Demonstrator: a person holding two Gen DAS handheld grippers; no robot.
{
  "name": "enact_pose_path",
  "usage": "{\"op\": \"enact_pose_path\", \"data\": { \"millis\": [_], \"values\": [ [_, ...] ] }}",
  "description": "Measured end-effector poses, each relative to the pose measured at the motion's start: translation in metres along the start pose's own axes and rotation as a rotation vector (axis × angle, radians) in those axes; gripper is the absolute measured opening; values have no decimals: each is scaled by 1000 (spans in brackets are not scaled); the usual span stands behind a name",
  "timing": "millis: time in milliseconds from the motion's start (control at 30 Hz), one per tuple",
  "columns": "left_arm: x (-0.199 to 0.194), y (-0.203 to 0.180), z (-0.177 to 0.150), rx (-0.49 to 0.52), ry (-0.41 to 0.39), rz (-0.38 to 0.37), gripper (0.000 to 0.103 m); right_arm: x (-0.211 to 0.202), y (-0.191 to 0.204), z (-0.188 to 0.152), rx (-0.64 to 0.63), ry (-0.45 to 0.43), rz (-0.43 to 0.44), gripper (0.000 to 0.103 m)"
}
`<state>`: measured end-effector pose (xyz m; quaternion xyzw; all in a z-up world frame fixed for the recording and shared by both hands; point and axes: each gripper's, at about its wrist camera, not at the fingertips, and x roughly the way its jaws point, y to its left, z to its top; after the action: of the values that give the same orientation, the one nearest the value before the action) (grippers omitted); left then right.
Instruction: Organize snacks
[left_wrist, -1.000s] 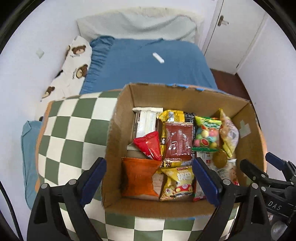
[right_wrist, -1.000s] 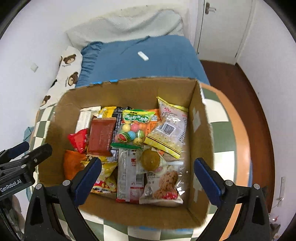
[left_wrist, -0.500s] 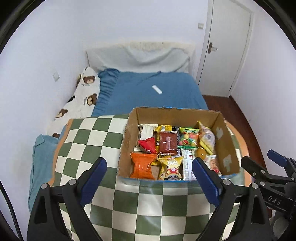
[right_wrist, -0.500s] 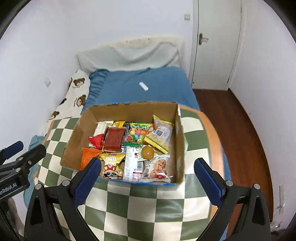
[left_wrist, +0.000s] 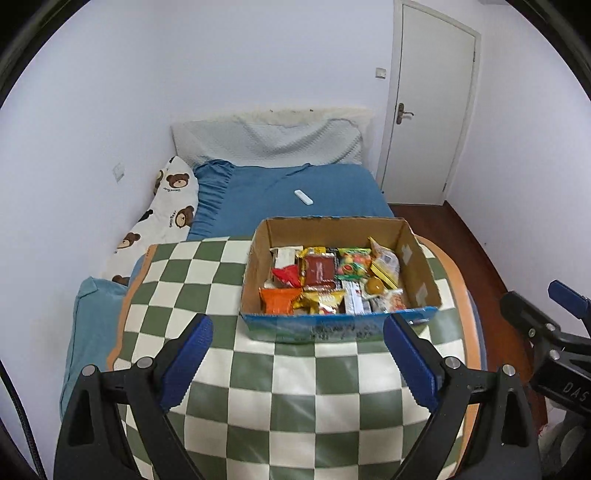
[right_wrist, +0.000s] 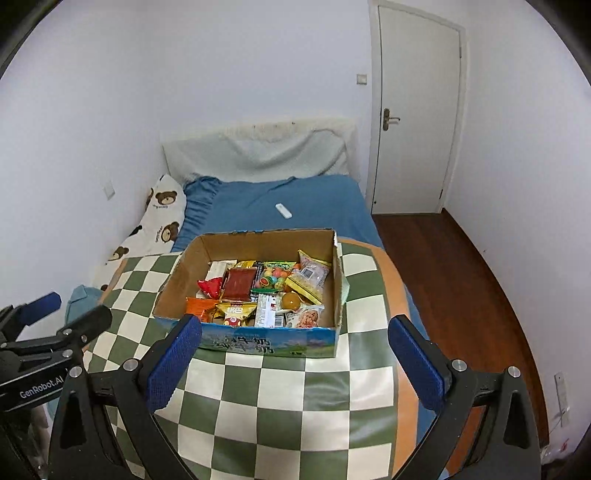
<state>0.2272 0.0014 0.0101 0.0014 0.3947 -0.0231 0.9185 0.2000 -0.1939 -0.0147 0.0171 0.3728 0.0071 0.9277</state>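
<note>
A cardboard box (left_wrist: 421, 280) full of several snack packets stands on a green-and-white checked table (left_wrist: 280, 398); it also shows in the right wrist view (right_wrist: 177, 280). Inside lie an orange bag (left_wrist: 279, 299), a dark red packet (left_wrist: 319, 269), a candy bag (left_wrist: 352, 262) and others. My left gripper (left_wrist: 297, 360) is open and empty, well back from the box's near side. My right gripper (right_wrist: 293, 360) is open and empty, also back from the box. Each gripper shows at the edge of the other's view.
A bed with a blue sheet (left_wrist: 295, 192) lies beyond the table, with a white remote (left_wrist: 303, 196) on it and a bear-print pillow (left_wrist: 162, 218) at its left. A white door (right_wrist: 413, 122) and wooden floor (right_wrist: 454, 280) are to the right.
Both grippers have pulled back and up from just above the box. The box now looks small and far, and much more of the table and room shows.
</note>
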Motion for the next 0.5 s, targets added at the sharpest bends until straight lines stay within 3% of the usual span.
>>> {"op": "enact_pose_path", "data": {
  "millis": [133, 200, 500],
  "values": [
    [-17, -1, -7, -5, -20, 6, 95, -21, 2, -6, -12, -23, -1, 103],
    [-25, 0, -9, -13, -35, 8, 103, -30, 3, -9, -16, -35, -1, 103],
    [-47, 4, -15, -31, -70, 9, 103, -50, 9, -13, -28, -62, 5, 103]
  ]
}}
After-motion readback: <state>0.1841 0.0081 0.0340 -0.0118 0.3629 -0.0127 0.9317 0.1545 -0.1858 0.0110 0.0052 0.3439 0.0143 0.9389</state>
